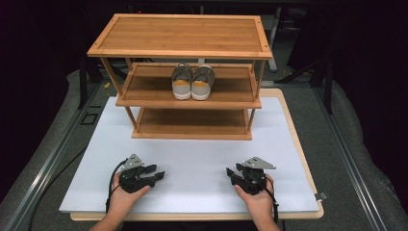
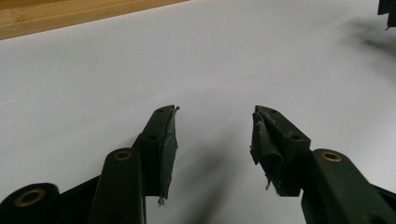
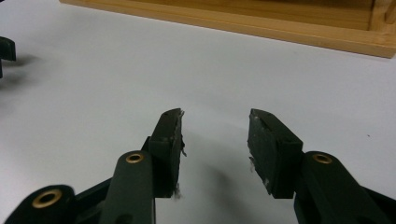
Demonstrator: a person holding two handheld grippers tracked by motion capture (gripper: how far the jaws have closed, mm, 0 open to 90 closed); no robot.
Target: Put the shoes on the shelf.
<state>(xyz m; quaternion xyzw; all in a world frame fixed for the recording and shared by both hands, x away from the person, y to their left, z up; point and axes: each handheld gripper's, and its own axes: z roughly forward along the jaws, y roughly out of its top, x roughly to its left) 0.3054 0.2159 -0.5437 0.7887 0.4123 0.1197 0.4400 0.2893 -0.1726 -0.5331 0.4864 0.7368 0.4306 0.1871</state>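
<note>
My left gripper rests on the white board near its front left, held by a hand. Its jaws are open with nothing between them. My right gripper lies at the front right in the other hand, also open and empty. The two point inward toward each other, a wide gap apart. A three-shelf bamboo rack stands at the back of the board. A pair of grey shoes with white soles sits on its middle shelf, heels toward me.
The rack's bottom rail runs along the top of both gripper views. The other gripper's tip shows at the edge of each. The rack's top and bottom shelves are bare. Dark floor and metal rails surround the table.
</note>
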